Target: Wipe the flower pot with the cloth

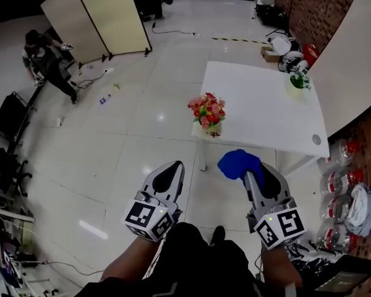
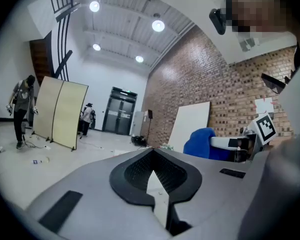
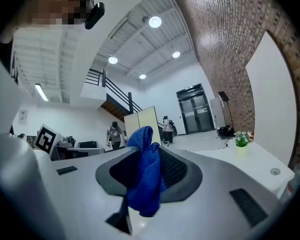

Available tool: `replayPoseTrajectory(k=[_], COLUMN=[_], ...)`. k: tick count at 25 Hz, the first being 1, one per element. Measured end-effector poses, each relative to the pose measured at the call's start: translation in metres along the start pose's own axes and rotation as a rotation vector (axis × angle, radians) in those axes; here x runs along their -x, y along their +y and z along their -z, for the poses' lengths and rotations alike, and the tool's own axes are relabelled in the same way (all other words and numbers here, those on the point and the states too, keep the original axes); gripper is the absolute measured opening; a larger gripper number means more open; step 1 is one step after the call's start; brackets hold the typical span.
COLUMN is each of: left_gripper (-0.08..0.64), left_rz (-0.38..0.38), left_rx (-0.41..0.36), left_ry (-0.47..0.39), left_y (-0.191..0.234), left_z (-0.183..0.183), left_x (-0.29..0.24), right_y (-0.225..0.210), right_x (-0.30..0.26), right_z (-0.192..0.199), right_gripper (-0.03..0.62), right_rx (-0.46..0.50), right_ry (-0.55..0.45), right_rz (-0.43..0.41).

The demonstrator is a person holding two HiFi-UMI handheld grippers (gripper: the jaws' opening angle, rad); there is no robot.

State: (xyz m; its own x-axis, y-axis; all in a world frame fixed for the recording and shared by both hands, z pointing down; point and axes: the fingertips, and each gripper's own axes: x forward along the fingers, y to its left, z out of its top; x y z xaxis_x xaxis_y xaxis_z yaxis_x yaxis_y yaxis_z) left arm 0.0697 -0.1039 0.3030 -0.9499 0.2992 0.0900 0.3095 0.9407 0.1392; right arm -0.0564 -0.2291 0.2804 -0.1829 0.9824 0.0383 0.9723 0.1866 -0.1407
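Note:
A small pot of red and orange flowers (image 1: 207,113) stands at the near left corner of a white table (image 1: 260,107). At the far right of it stands a second pot with white flowers (image 1: 298,82), also in the right gripper view as the pale pot (image 3: 241,144). My right gripper (image 1: 252,173) is held short of the table, shut on a blue cloth (image 1: 238,163) that hangs crumpled between its jaws (image 3: 145,176). My left gripper (image 1: 172,171) is beside it over the floor, shut and empty (image 2: 152,169). The cloth (image 2: 200,143) shows in the left gripper view too.
A small round disc (image 1: 316,139) lies on the table's near right corner. A beige folding screen (image 1: 99,17) and a person (image 1: 46,60) are far left. A white board (image 1: 352,54) leans on the brick wall; bottles (image 1: 340,178) and bags sit at right.

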Motion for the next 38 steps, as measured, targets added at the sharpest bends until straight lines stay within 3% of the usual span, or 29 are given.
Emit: replayPoseTrajectory(k=[7,12,16,20,27,33,38], left_gripper=[0.002,0.002,0.002,0.002,0.002,0.002,0.002], left_rz=[-0.001,0.017,0.044,0.048,-0.041,-0.075,-0.096], left_rx=[0.025,0.04,0.048,0.075,0.111,0.133,0.128], left_ry=[0.036,0.025,0.056,0.093,0.187,0.204,0.2], left_y=[0.049,0.081,0.093,0.103,0.128,0.15,0.164], left_z=[0.005,0.006,0.028,0.06,0.138,0.188,0.219], left_x=[-0.042,-0.06,-0.08,-0.104,-0.129,-0.151,-0.17], right_y=[-0.017,-0.013,-0.019,-0.033,-0.032,-0.029,-0.035], right_x=[-0.069,-0.111,-0.131,-0.151,-0.183,-0.216,-0.246], right_z=[0.004,0.012,0.032,0.065,0.159,0.239,0.279], right_gripper=[0.098,0.098,0.098,0.098,0.098,0.098,0.098], right_rx=[-0.014,0.066,0.053,0.055,0.034,0.014,0.041], right_ry=[0.019,0.03,0.042,0.071,0.197,0.254,0.271], right_rz=[-0.002,0.004,0.023,0.045,-0.058,-0.101,-0.102])
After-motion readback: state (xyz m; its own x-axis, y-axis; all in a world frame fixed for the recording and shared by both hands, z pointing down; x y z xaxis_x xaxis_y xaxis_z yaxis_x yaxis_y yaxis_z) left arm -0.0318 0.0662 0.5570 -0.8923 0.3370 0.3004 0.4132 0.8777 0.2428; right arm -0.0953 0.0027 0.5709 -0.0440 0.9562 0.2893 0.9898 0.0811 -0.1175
